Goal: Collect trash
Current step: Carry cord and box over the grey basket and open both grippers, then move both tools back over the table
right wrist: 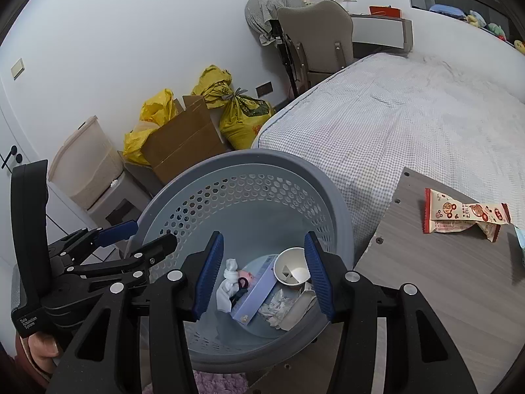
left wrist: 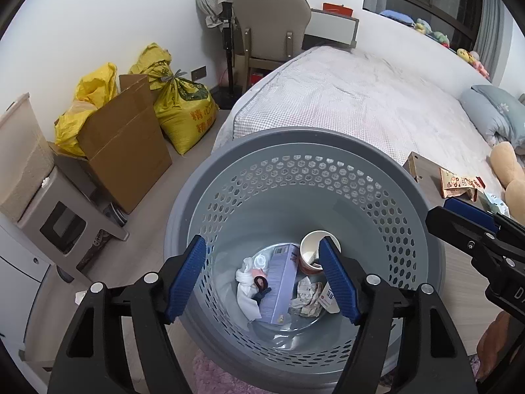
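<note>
Over the mouth of the grey perforated wastebasket (left wrist: 297, 151) both tools hang side by side, each looking down into it. The left gripper (left wrist: 264, 274) has its blue-padded fingers spread wide with nothing between them, and the right gripper (right wrist: 261, 271) is spread the same way, also empty.

At the bottom of the basket lie a paper cup (right wrist: 292, 271), a flat lilac carton (right wrist: 254, 290), crumpled paper (right wrist: 275, 307) and a white cloth bundle (right wrist: 226, 282). What looks left to gather sits on the wood-grain board (right wrist: 426, 279) to the right, beside the bed (right wrist: 410, 108): a red-and-cream snack wrapper (right wrist: 466, 218), lying well apart from the basket. A pale blue scrap shows at the far right edge, too cut off to name.

That wrapper I'd judge to be feather-light, thin and crinkly, and likely slick, so it could slide along the board instead of lifting. Its right end looks torn open and puffed up off the surface; that raised part seems the best place to pinch, pads closing across the film. It won't break, so a firm squeeze should do no harm.
</note>
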A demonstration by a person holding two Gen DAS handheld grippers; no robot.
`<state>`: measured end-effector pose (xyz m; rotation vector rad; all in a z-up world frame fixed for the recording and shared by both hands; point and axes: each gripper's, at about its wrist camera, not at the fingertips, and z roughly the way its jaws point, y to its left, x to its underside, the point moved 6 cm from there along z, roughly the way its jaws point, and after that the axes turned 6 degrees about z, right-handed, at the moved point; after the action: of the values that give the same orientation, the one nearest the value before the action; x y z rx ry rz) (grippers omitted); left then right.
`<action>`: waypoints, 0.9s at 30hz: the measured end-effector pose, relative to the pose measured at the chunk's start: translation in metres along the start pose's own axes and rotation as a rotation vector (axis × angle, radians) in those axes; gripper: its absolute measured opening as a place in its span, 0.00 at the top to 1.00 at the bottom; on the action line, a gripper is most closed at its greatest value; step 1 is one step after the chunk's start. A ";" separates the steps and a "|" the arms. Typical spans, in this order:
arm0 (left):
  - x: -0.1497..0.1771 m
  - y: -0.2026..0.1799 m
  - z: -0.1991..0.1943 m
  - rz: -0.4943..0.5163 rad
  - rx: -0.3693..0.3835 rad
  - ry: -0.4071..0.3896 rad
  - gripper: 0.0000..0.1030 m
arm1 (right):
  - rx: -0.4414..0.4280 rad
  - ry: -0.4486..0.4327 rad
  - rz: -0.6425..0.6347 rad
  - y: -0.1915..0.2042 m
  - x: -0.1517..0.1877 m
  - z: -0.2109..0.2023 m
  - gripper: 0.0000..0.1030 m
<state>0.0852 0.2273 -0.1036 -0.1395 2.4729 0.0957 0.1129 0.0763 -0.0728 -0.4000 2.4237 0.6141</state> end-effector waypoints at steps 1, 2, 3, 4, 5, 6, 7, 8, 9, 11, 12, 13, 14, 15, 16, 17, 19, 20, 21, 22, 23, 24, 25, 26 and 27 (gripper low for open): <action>0.000 0.000 -0.001 -0.001 -0.001 -0.001 0.31 | 0.000 -0.001 -0.001 0.000 0.000 -0.001 0.52; -0.001 0.000 -0.002 -0.001 -0.001 -0.003 0.31 | 0.001 -0.002 -0.001 0.001 0.001 -0.002 0.52; -0.001 0.000 -0.003 -0.001 -0.001 -0.005 0.30 | 0.002 -0.005 -0.001 0.001 0.001 -0.004 0.52; -0.001 0.000 -0.004 0.000 -0.003 -0.008 0.29 | 0.003 -0.008 0.000 0.001 0.001 -0.004 0.52; -0.001 0.000 -0.006 0.000 -0.005 -0.013 0.28 | 0.004 -0.011 0.000 0.001 0.001 -0.006 0.52; -0.001 0.000 -0.007 0.000 -0.008 -0.017 0.28 | 0.005 -0.014 -0.001 0.000 0.001 -0.008 0.50; -0.001 0.000 -0.009 0.000 -0.012 -0.022 0.28 | 0.008 -0.019 -0.001 0.000 0.001 -0.010 0.49; -0.002 -0.001 -0.010 0.000 -0.013 -0.024 0.28 | 0.010 -0.022 -0.002 0.000 0.002 -0.012 0.49; -0.001 -0.001 -0.010 -0.001 -0.011 -0.025 0.27 | 0.012 -0.026 -0.002 0.000 0.002 -0.014 0.48; -0.001 -0.001 -0.012 0.000 -0.006 -0.026 0.25 | 0.019 -0.033 -0.002 -0.001 0.003 -0.019 0.48; -0.001 -0.002 -0.013 0.002 -0.004 -0.029 0.24 | 0.022 -0.037 0.000 -0.002 0.002 -0.021 0.48; 0.000 -0.002 -0.014 0.004 -0.003 -0.031 0.23 | 0.024 -0.042 0.003 -0.003 0.002 -0.024 0.47; -0.001 -0.003 -0.015 0.007 -0.002 -0.035 0.22 | 0.026 -0.045 0.005 -0.003 0.002 -0.025 0.47; -0.001 -0.005 -0.016 0.010 -0.001 -0.038 0.21 | 0.030 -0.050 0.008 -0.004 0.003 -0.028 0.46; -0.002 -0.006 -0.017 0.013 0.002 -0.042 0.20 | 0.033 -0.054 0.011 -0.006 0.004 -0.030 0.45; -0.002 -0.008 -0.018 0.017 0.005 -0.044 0.20 | 0.036 -0.057 0.015 -0.007 0.005 -0.032 0.44; -0.002 -0.013 -0.020 0.025 0.013 -0.049 0.20 | 0.046 -0.062 0.022 -0.011 0.007 -0.038 0.43; -0.003 -0.017 -0.020 0.030 0.017 -0.051 0.20 | 0.051 -0.065 0.025 -0.013 0.009 -0.040 0.43; -0.003 -0.020 -0.021 0.034 0.023 -0.053 0.20 | 0.056 -0.068 0.030 -0.016 0.011 -0.043 0.43; -0.003 -0.024 -0.021 0.037 0.030 -0.054 0.19 | 0.064 -0.072 0.037 -0.020 0.013 -0.046 0.43; -0.003 -0.027 -0.022 0.041 0.034 -0.056 0.19 | 0.069 -0.075 0.043 -0.023 0.014 -0.049 0.43; -0.004 -0.031 -0.022 0.045 0.040 -0.057 0.18 | 0.078 -0.079 0.050 -0.027 0.015 -0.052 0.43; -0.004 -0.036 -0.023 0.053 0.045 -0.060 0.18 | 0.089 -0.084 0.060 -0.033 0.017 -0.056 0.43; -0.004 -0.040 -0.024 0.058 0.049 -0.061 0.18 | 0.099 -0.090 0.070 -0.038 0.019 -0.060 0.43; -0.004 -0.045 -0.024 0.064 0.055 -0.063 0.18 | 0.109 -0.094 0.079 -0.043 0.021 -0.064 0.43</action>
<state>0.0793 0.1805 -0.0835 -0.0328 2.4154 0.0582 0.0840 0.0037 -0.0545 -0.2265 2.3785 0.5201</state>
